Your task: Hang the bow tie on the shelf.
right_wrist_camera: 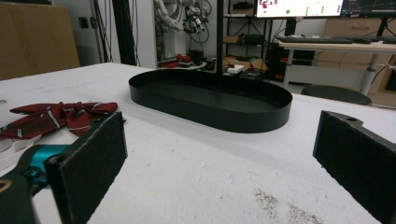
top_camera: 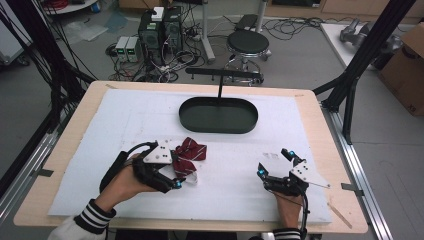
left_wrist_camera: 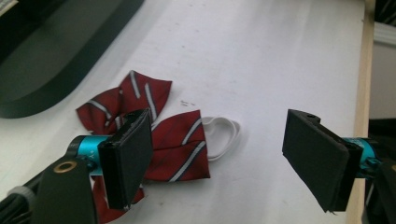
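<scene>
Jaws, left gripper (left_wrist_camera: 219, 154): wide apart over the bow tie (left_wrist_camera: 154, 135), not gripping it.
Jaws, right gripper (right_wrist_camera: 219, 168): spread, nothing between.
Tray (top_camera: 218, 115): beyond the bow tie.

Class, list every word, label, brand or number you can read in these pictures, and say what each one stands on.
No text can be read.
Monitor, right gripper view: coloured marks, too small and blurred to read.
Cardboard box, high view: a dark mark, unreadable.
Red striped bow tie and black oval tray: no lettering visible.

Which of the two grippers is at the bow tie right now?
The left gripper: its open jaws straddle the red striped bow tie. The right gripper sits apart over bare white mat.
</scene>
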